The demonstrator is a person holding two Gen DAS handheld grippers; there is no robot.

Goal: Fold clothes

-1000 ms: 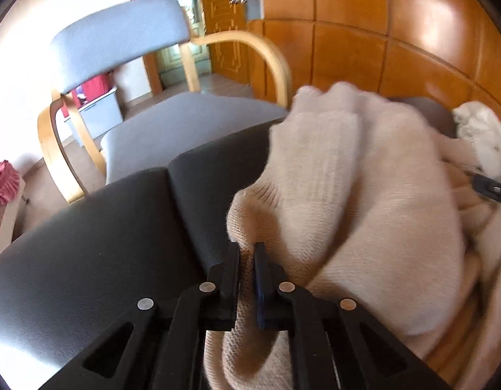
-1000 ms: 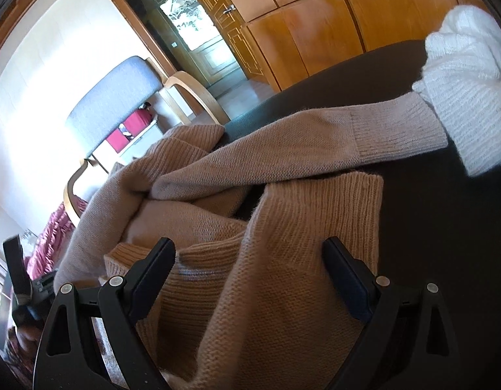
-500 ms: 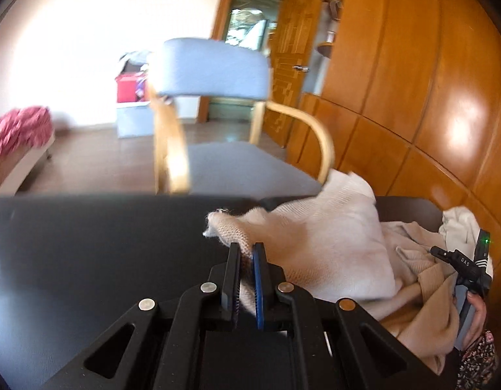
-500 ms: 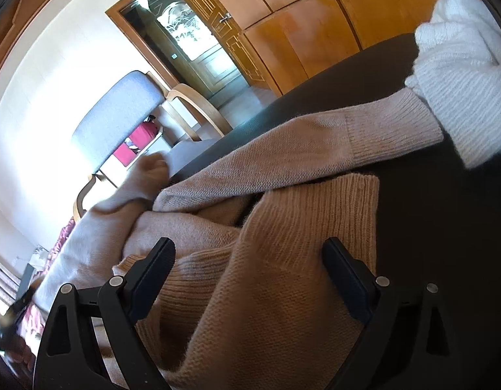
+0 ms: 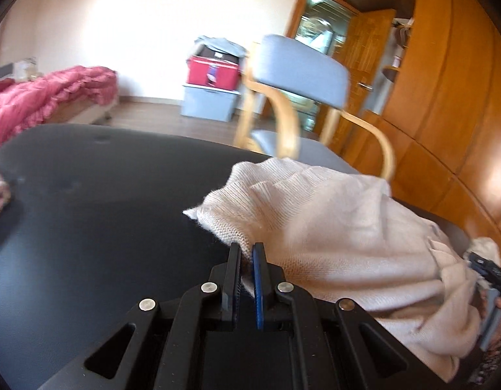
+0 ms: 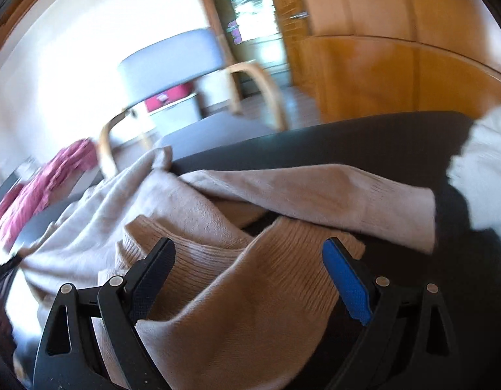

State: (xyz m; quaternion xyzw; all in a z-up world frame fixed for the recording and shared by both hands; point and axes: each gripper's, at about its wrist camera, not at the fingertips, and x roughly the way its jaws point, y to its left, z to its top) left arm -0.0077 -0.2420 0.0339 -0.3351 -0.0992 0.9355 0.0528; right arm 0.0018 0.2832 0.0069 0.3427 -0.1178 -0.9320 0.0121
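In the left wrist view we see our left gripper (image 5: 246, 253) at the bottom centre of the frame, its jaws pressed nearly together and pinching an edge of the beige knitted sweater (image 5: 331, 227). From that pinch the sweater spreads up and to the right across the frame, its pale corner lifted over the dark matte counter (image 5: 104, 201), which fills the left half of the picture. At the far right edge we make out the other handheld device and part of a hand, blurred.

In the right wrist view our right gripper (image 6: 250, 266) sits at the bottom with its jaws spread wide, one black pad at lower left and one blue pad at lower right. The ribbed hem of the sweater (image 6: 237, 286) lies between them; neither pad presses on it. A sleeve runs from the centre toward the right, its cuff just beside a white knitted garment (image 6: 484, 162) at the right edge, on the same counter (image 6: 348, 143).

Beyond the counter stand a wooden armchair with grey cushions (image 5: 302, 71), a red storage box on a grey one (image 5: 214, 71), a pink bedspread (image 5: 39, 97) at the left, and an orange wooden wardrobe (image 5: 445, 97) at the upper right.
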